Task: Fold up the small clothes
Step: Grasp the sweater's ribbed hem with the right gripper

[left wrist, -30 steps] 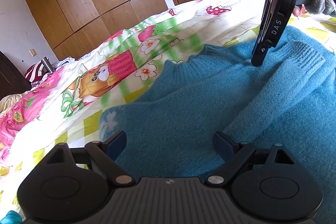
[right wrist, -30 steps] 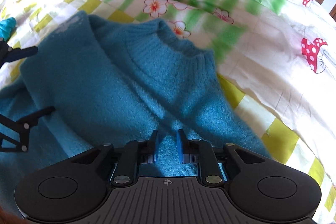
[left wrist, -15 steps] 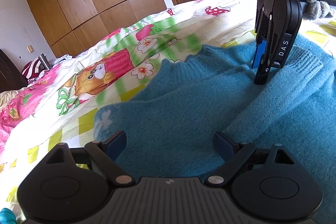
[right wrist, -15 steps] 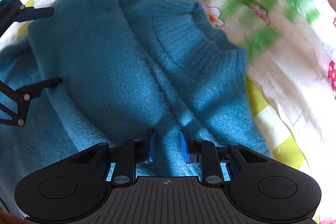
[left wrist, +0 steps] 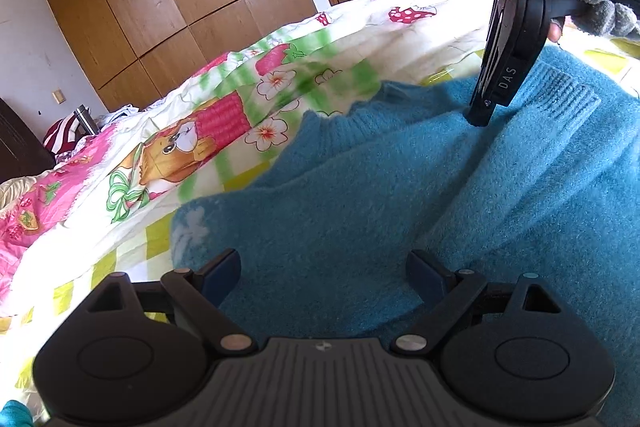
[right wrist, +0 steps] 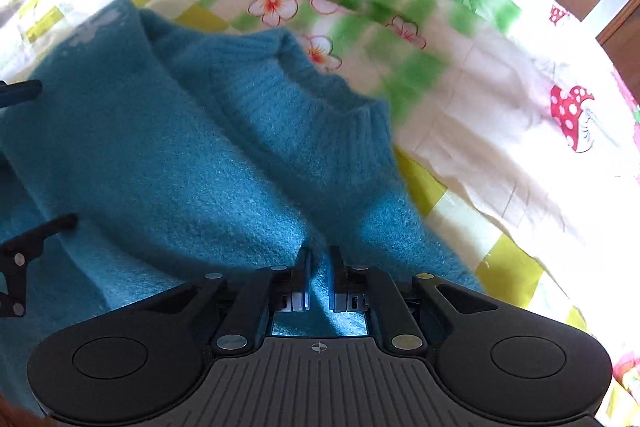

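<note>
I have a teal knit sweater (right wrist: 208, 163) spread on the cartoon-print bedsheet (right wrist: 460, 115), ribbed collar (right wrist: 304, 107) toward the far side, and both sleeves look already turned in over the body. My right gripper (right wrist: 319, 267) has its 2 fingers drawn nearly together with a ridge of the fuzzy knit showing in the narrow gap, so I judge it is pinching the fabric near the right shoulder, though I cannot see how deep the bite goes. My left gripper (left wrist: 322, 277) stands wide open over the left side of the sweater, holding nothing. The risk I see is lopsidedness: if I lift or drag with the right alone, the left side stays flat, the collar skews and the folded sleeve (left wrist: 532, 155) slides off its place. The pile is soft and thick, so a shallow pinch may catch only the top layer and peel it away from the one beneath, or slip out altogether. Closing the left too far inboard would bunch the cloth instead of gripping an edge.
</note>
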{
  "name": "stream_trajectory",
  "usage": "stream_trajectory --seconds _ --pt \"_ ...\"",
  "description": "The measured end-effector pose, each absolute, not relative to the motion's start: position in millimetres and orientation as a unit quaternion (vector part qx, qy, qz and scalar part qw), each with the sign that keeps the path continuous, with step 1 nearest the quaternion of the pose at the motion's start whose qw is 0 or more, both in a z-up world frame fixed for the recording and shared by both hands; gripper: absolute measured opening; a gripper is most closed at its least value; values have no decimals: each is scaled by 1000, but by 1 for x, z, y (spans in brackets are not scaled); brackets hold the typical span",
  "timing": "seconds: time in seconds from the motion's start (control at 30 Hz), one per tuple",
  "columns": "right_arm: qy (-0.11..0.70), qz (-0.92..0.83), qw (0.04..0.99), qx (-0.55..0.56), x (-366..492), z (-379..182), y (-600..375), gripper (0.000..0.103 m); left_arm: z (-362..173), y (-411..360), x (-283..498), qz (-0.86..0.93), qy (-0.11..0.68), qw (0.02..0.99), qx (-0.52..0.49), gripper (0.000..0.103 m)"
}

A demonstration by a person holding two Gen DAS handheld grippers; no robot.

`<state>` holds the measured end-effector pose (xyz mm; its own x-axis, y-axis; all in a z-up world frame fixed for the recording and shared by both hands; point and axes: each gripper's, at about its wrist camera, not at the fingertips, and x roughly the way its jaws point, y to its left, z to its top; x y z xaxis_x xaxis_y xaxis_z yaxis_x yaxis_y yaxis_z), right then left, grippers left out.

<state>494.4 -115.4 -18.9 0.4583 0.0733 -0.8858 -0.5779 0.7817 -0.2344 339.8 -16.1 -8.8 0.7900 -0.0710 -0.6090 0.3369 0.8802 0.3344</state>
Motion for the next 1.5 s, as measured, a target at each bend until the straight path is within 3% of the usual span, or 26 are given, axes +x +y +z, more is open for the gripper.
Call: stream_trajectory --seconds 0.07,0.17,0.33,0.47,0.63,0.87,1.07,1.5 --pt "453 191 836 -245 478 -1 -124 14 -3 -11 336 -109 301 924 210 101" --pt "439 206 843 -234 451 9 -128 13 1 -9 334 -104 295 926 211 101" --pt "493 168 814 -257 453 -30 -139 10 -13 -16 340 -107 319 910 241 102" --pt "481 148 842 -196 437 -4 -155 14 -4 -7 331 -101 323 912 234 102" --pt "488 146 851 -124 374 14 -178 17 5 19 290 -78 345 907 228 102" --pt "558 73 826 -27 272 -24 -197 18 -13 48 217 -41 430 879 201 102" --pt "545 28 838 -22 195 -15 -202 19 -5 57 166 -36 467 862 192 102" --pt "537 -46 841 50 117 -9 -237 32 5 76 121 -1 483 862 155 102"
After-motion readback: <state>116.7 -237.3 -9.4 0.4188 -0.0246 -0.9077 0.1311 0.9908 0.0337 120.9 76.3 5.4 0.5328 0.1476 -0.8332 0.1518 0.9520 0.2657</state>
